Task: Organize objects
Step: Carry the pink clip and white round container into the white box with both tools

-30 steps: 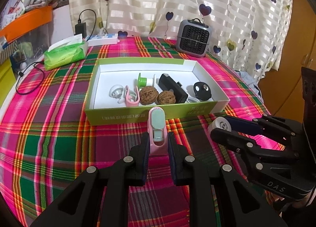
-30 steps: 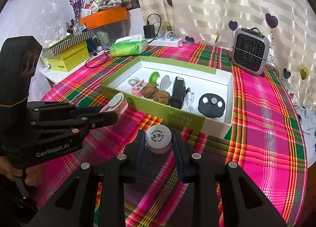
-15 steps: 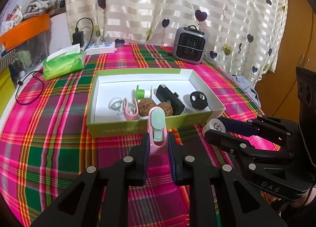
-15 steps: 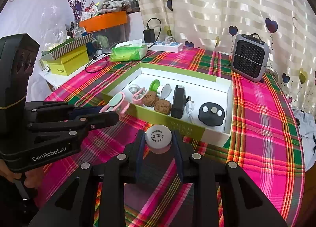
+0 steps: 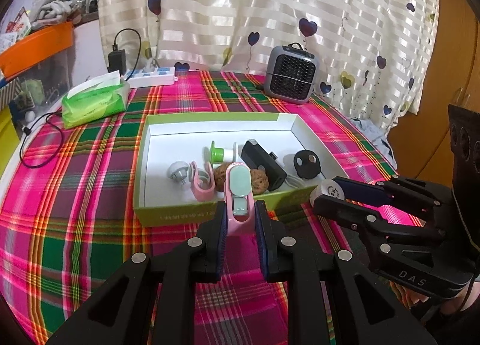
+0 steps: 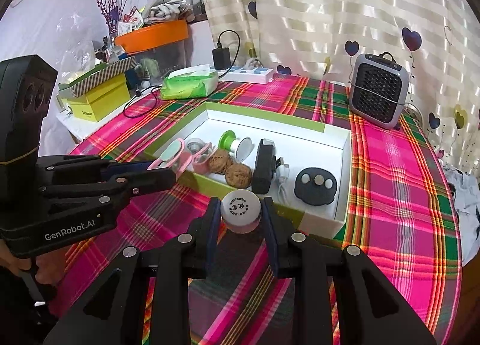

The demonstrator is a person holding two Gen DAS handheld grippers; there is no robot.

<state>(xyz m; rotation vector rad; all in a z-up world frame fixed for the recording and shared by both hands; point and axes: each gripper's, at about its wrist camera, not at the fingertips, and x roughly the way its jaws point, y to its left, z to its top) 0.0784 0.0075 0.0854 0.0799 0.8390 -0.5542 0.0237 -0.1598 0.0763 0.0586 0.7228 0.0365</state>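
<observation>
The left hand-held gripper [image 5: 240, 219] clamped a pink clip [image 5: 238, 192], the right hand-held gripper [image 6: 240, 220] a small jar [image 6: 240, 210], both just short of the box [image 5: 210, 214]; released early, either could land on the surface.

From my remote station, a woven plaid tablecloth [image 5: 90, 183] looks soft and matt beneath a smooth cardboard box [image 5: 210, 216] with a white paper lining. My left gripper [image 5: 240, 219] of matt black plastic clamps a glossy pink plastic clip [image 5: 238, 186]. 2 rough brown walnuts [image 6: 231, 168] lie inside the box; behind hangs a satiny striped curtain [image 5: 270, 15].
</observation>
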